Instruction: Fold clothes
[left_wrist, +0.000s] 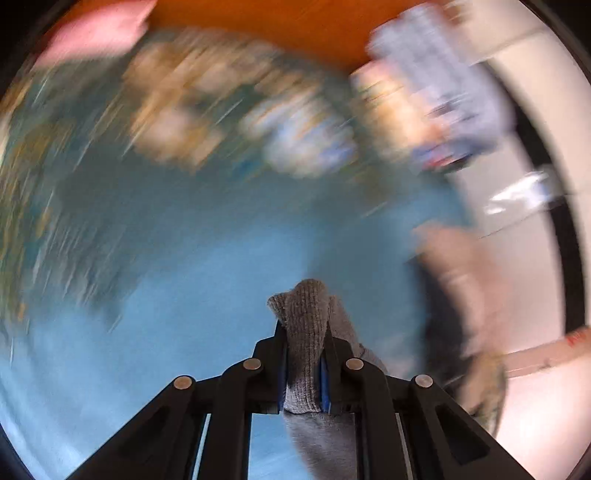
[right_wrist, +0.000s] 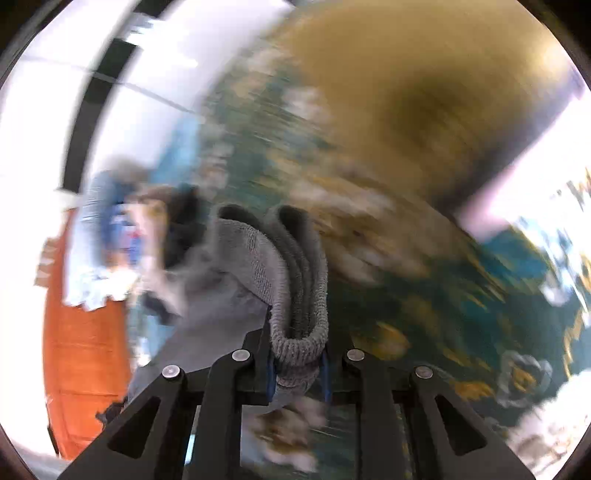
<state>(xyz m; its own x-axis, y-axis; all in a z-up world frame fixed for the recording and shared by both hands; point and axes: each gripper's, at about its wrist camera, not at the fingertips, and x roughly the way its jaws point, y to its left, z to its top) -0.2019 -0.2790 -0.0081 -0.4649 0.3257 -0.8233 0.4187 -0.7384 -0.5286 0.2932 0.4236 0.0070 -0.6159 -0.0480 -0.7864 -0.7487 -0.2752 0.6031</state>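
Note:
Both views are smeared by motion. My left gripper is shut on the ribbed edge of a grey knit garment, which sticks up between the fingers and hangs below them over a light blue cloth. My right gripper is shut on a bunched, rolled edge of the same grey knit garment, with grey fabric trailing to the left. The other gripper and a person's hand show blurred at the left of the right wrist view.
A teal cloth with yellow and white floral print covers the surface, also in the right wrist view. An orange surface lies behind; an orange item is at left. A brown rounded object is behind. White floor at right.

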